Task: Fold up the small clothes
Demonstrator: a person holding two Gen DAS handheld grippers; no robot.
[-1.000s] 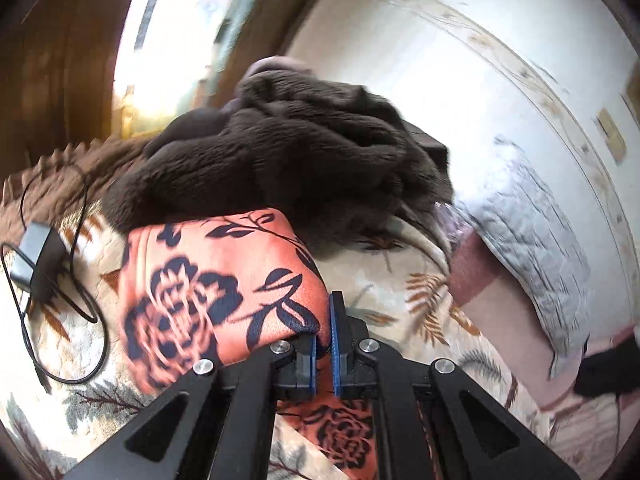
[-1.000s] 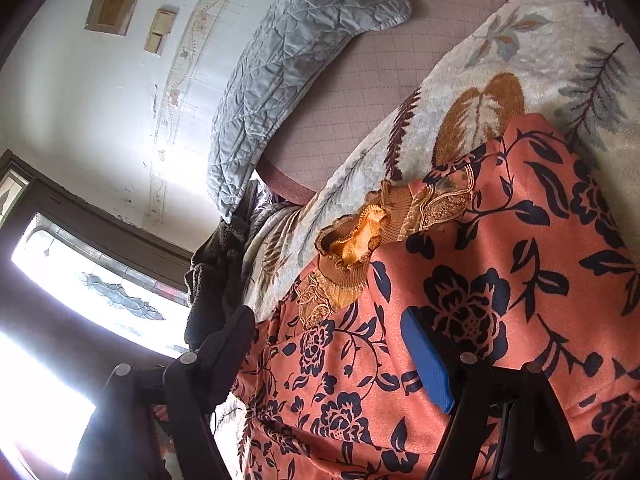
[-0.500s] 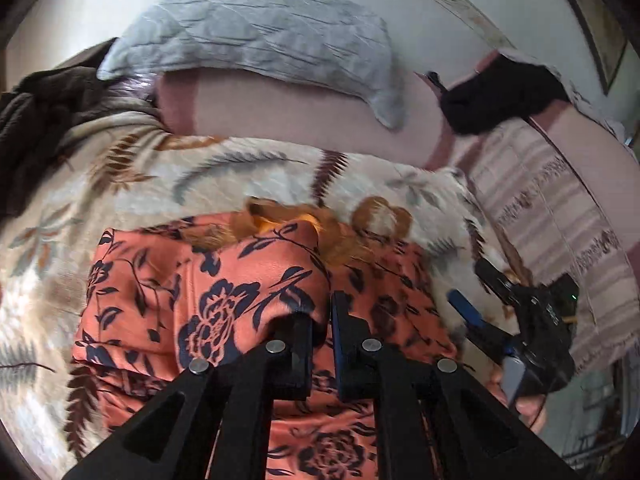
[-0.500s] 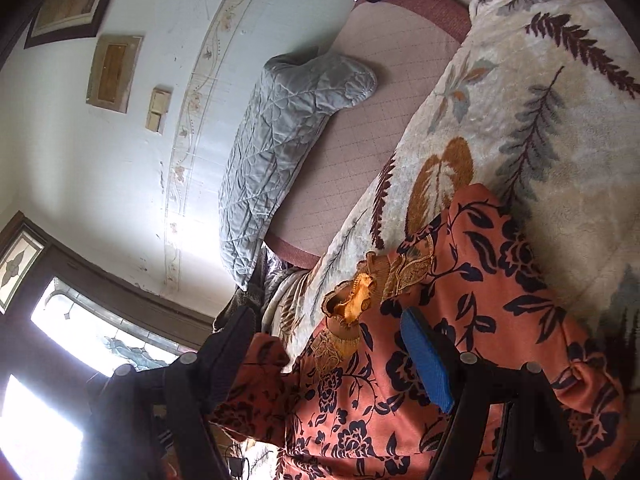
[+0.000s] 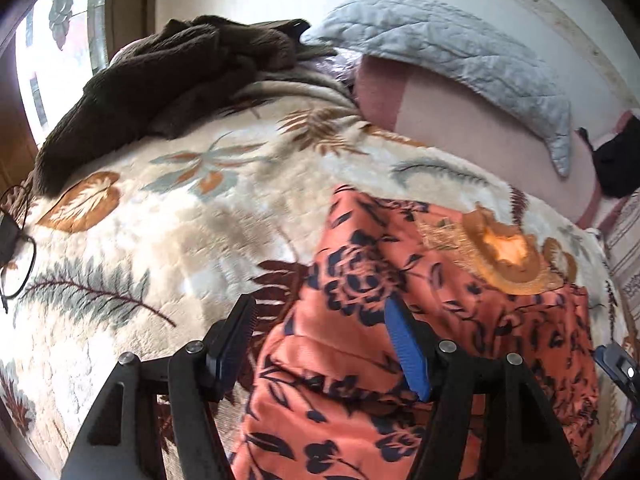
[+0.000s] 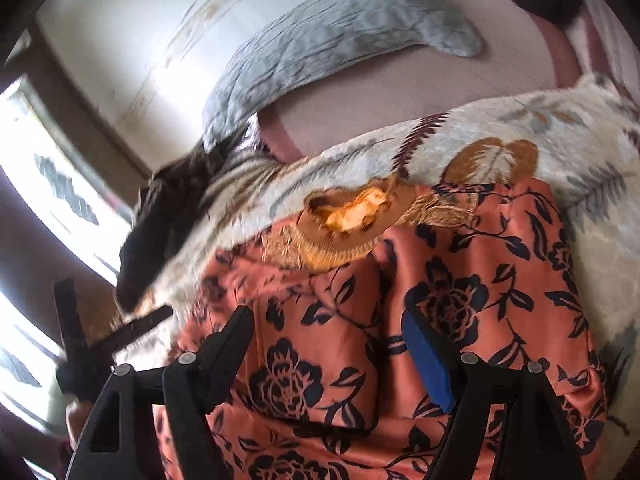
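Note:
An orange garment with dark blue flowers (image 5: 460, 320) lies on the leaf-patterned blanket (image 5: 160, 240), its gold embroidered neck (image 5: 504, 256) toward the pillows. Its left side is folded over the middle. My left gripper (image 5: 320, 336) is open and empty, just above the garment's left folded edge. In the right wrist view the same garment (image 6: 460, 280) fills the lower half, with its gold neck (image 6: 352, 216) at the top. My right gripper (image 6: 332, 344) is open and empty, hovering over the garment's middle. The left gripper (image 6: 120, 332) shows at the left there.
A dark brown fleece (image 5: 168, 80) is heaped at the blanket's far left. A grey quilted pillow (image 5: 460, 52) leans on the wall over a pink sheet (image 5: 460, 128). A black cloth (image 5: 616, 164) lies far right. A charger with cable (image 5: 12, 240) lies at the left edge.
My left gripper opened and let go of the garment's left side, now folded over the middle, and drew back to the left. My right gripper swung over the garment, still open.

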